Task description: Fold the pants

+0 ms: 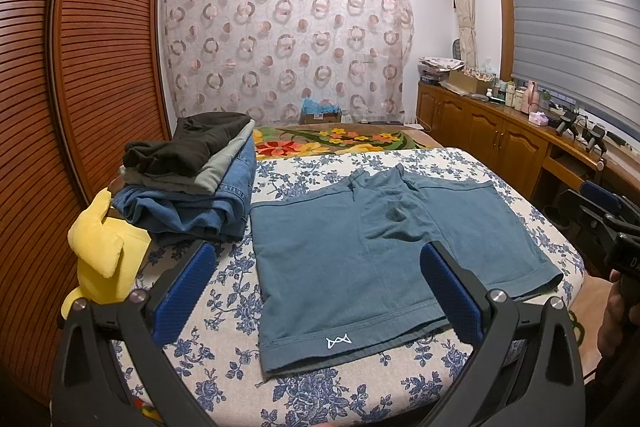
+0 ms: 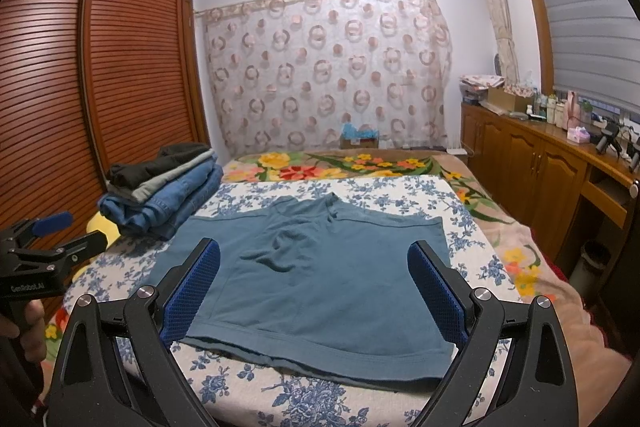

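Both cameras sit low at the near end of the bed point(image 1: 224, 359) and look along it toward the curtain point(image 1: 286, 43) on the far wall. Each one peeks out between its own two blue-padded fingers. The left wrist camera stands more to the left, close to the pile of folded clothes point(image 1: 192, 179). The right wrist camera stands more to the right. Both are near the teal shorts point(image 1: 360, 255), which lie close in front. Both see the shorts, the pile, the curtain and the wooden wardrobe point(image 2: 100, 79). Each also catches the other gripper at its edge.
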A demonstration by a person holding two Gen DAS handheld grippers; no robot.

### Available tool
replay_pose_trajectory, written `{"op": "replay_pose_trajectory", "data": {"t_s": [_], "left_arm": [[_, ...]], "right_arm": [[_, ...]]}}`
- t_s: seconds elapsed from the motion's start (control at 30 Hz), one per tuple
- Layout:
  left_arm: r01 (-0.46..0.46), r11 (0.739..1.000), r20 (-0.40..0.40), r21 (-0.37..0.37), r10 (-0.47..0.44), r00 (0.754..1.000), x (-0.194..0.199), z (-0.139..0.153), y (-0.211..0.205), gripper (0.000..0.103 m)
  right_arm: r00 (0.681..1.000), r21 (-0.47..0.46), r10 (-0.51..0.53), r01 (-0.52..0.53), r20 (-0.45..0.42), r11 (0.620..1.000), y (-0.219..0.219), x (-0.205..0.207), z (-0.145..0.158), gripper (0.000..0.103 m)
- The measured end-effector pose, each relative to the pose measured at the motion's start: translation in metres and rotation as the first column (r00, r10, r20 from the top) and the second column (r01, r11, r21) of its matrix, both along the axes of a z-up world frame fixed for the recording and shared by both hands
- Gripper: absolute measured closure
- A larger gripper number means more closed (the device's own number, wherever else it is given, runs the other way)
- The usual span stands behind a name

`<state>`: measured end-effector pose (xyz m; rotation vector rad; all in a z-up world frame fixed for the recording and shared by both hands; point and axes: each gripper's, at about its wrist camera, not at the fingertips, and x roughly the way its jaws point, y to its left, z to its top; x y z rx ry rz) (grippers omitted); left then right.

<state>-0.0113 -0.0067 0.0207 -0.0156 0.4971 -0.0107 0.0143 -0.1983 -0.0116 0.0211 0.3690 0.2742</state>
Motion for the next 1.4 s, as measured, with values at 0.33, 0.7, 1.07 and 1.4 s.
{"op": "replay_pose_trajectory", "data": {"t_s": [0.33,0.7,1.07,1.4], "left_arm": [[0.000,1.000,0.002,0.002,0.000,1.000,0.000,0.000,0.000,0.000],[0.000,1.000,0.003,0.001,0.000,1.000,0.000,-0.002,0.000,0.000],[0.004,1.000,-0.028,-0.007,-0.004,1.000,0.002,-0.002,0.001,0.000],[-0.019,1.000,-0.113,-0.015,0.018,0.993,0.016,-0.038,0.018,0.000]], "right_arm": [[1.000,0.001,0.001,-0.001,0.000,1.000,0.000,0.000,-0.001,0.007],[1.000,0.002,0.000,0.000,-0.001,1.000,-0.001,-0.001,0.001,0.007],[1.000,0.000,0.009,-0.009,-0.018,1.000,-0.001,0.000,-0.001,0.007],[0.993,-0.019,0.036,-0.039,-0.112,0.999,-0.001,0.021,-0.025,0.007]]}}
